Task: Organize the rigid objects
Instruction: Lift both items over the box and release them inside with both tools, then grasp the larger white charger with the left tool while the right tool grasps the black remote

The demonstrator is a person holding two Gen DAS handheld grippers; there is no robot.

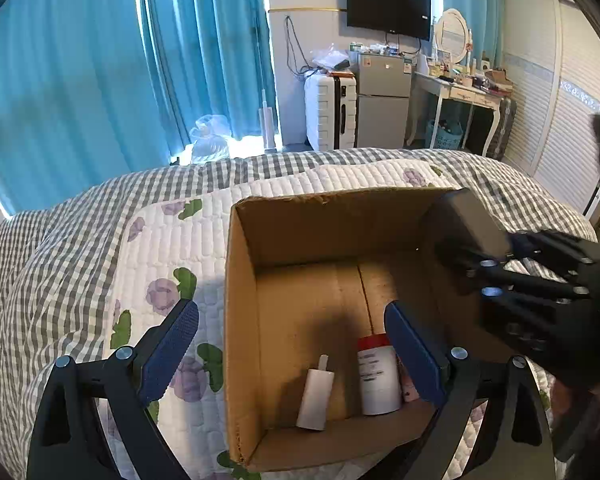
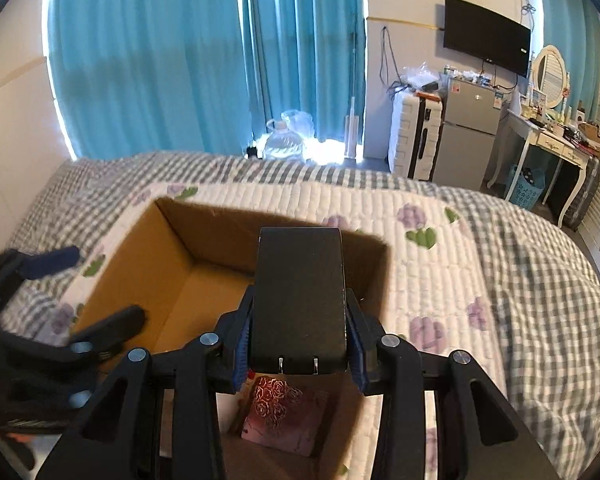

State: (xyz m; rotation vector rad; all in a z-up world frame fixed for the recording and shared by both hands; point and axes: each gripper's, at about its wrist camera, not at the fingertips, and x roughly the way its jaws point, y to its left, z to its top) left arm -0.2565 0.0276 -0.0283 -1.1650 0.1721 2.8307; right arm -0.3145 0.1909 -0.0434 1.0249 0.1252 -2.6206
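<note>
A: The box [image 1: 240, 320] sits on the bed [image 1: 60, 260]; the right gripper [image 2: 300, 340], clamped on the charger [image 2: 300, 300], hovers over it.

B: Packing step, I'd say. Lower, then release. The left gripper [image 1: 292, 344] gapes empty beside the bottle [image 1: 378, 376].

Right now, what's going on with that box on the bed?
The right gripper is shut on a black charger and holds it over the open cardboard box, which sits on the quilt. The left gripper is open and holds nothing, its fingers straddling the box's left wall. A white tube, a red-capped white bottle and a pink rose-patterned item already lie inside.
</note>
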